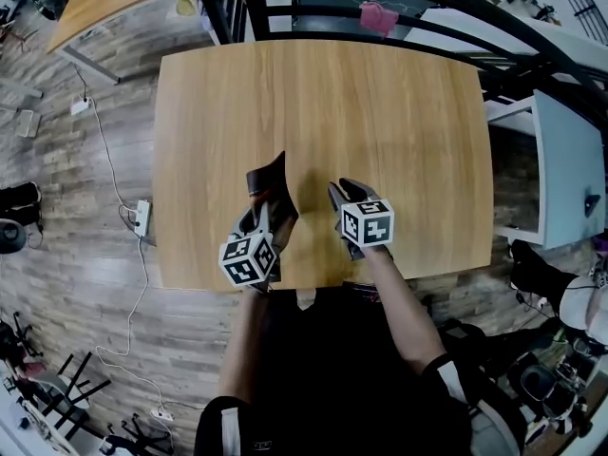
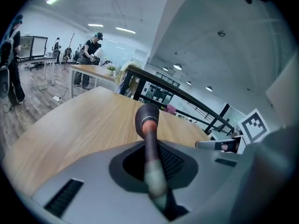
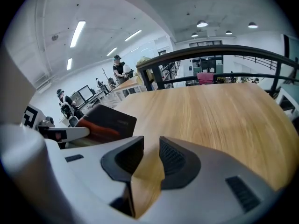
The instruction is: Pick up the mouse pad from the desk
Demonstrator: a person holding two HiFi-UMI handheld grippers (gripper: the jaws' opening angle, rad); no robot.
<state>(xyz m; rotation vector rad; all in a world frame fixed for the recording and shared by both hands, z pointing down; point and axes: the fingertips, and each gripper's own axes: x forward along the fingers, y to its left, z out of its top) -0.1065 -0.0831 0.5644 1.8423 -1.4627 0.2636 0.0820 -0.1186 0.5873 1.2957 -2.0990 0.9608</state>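
The left tool (image 1: 267, 215) is clamped on one edge of the dark mouse pad (image 1: 270, 186), held upright over the desk (image 1: 399, 112) near its near edge. The right tool (image 1: 339, 200) hangs beside it, jaws apart and empty. Pinched by one edge only, the limp pad could sag and slip free.

The wooden desk (image 1: 380, 122) is lying open across its middle, far and right-hand stretches, giving a gripper free passage over the top. Near the front edge the mouse pad (image 1: 274, 186) is standing up from the left gripper (image 1: 262, 218), narrowing the gap to the right gripper (image 1: 338, 192) beside it. A black railing (image 1: 408, 22) is running behind the far edge, and a white unit (image 1: 570, 174) is standing near the desk's right side.
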